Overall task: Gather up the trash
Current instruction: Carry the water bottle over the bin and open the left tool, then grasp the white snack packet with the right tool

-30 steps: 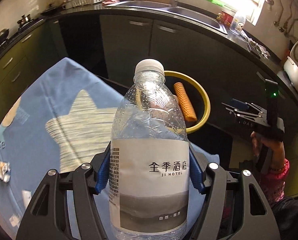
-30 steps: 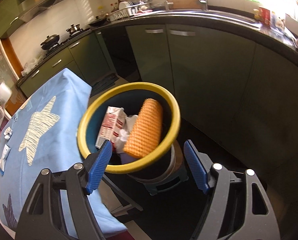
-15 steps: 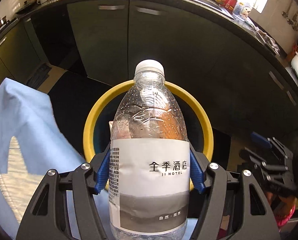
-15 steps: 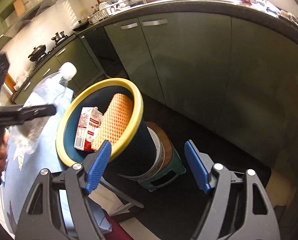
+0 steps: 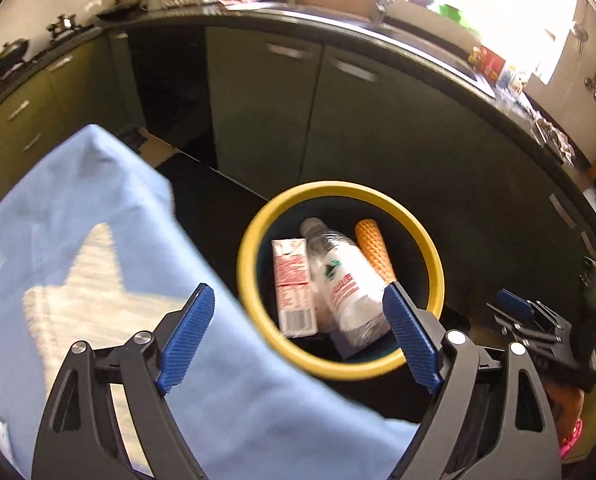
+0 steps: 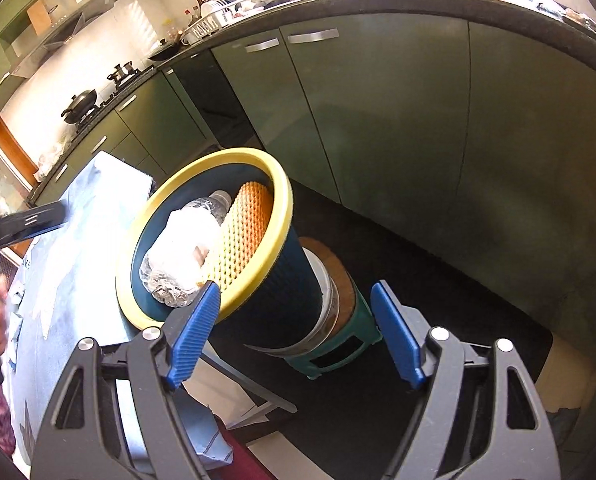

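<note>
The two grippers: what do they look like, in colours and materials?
The left gripper and the right gripper look alike: black angular linkage arms with triangular cut-outs, silver round pivot bolts, and blue ribbed pads on the fingers. No cables show.

The left wrist camera looks steeply down over the left gripper's (image 5: 298, 332) 2 spread blue fingers, straight into the mouth of the yellow-rimmed dark round bin (image 5: 436, 264), from close above it. The right wrist camera sits lower and off to the bin's (image 6: 285, 216) side, facing it obliquely along the right gripper (image 6: 295, 330). Both views share the bin, the blue star-printed cloth (image 5: 77, 220) beside it and the green cabinets (image 6: 378, 120) behind it.
</note>
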Demonstrator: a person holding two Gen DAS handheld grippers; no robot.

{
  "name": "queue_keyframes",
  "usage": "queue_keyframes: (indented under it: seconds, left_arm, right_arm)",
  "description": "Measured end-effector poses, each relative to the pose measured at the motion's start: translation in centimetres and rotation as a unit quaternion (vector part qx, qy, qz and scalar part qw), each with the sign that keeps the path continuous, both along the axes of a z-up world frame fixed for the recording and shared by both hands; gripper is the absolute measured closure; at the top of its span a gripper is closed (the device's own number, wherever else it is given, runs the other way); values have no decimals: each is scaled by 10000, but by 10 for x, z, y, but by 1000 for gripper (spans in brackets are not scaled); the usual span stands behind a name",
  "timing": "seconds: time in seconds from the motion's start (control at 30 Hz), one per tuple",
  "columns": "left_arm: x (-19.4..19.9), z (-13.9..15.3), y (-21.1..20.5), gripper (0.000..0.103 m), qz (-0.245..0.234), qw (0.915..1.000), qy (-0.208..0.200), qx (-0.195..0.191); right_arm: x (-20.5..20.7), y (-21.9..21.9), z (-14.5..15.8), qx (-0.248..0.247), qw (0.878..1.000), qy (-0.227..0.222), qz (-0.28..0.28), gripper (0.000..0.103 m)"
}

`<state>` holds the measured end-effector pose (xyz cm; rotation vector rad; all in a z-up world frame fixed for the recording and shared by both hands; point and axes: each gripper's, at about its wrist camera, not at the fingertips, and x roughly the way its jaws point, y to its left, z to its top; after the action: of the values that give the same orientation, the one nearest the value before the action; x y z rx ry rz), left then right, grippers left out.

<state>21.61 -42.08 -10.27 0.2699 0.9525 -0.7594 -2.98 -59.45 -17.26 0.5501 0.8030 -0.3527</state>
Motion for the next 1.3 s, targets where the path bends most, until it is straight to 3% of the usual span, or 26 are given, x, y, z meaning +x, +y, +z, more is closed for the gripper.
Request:
queue_keyframes:
  seconds: [0.23,0.4,0.7,1.03,1.3]
  left_arm:
    - [-32,27,101,11,742,9959,-514,-69]
    - [-54,34,187,9,1369,9877,-749,-106]
    - [-87,40,316,5,2480,9595,-1332,136]
    - [-108,31,427,5,3274,9354,-1332,83]
    - [-110,23,468,5,3550,9265,-1244,-53]
  right_arm:
    - [13,17,9,-192,9996,104,200,28]
    - [27,45,20,-367,9978,183,515,28]
    - [72,129,41,-699,9852,198,1551,28]
    - [143,257,60,-854,9494,135,3020,28]
    - [201,380,76,-988,9045,-63,4147,28]
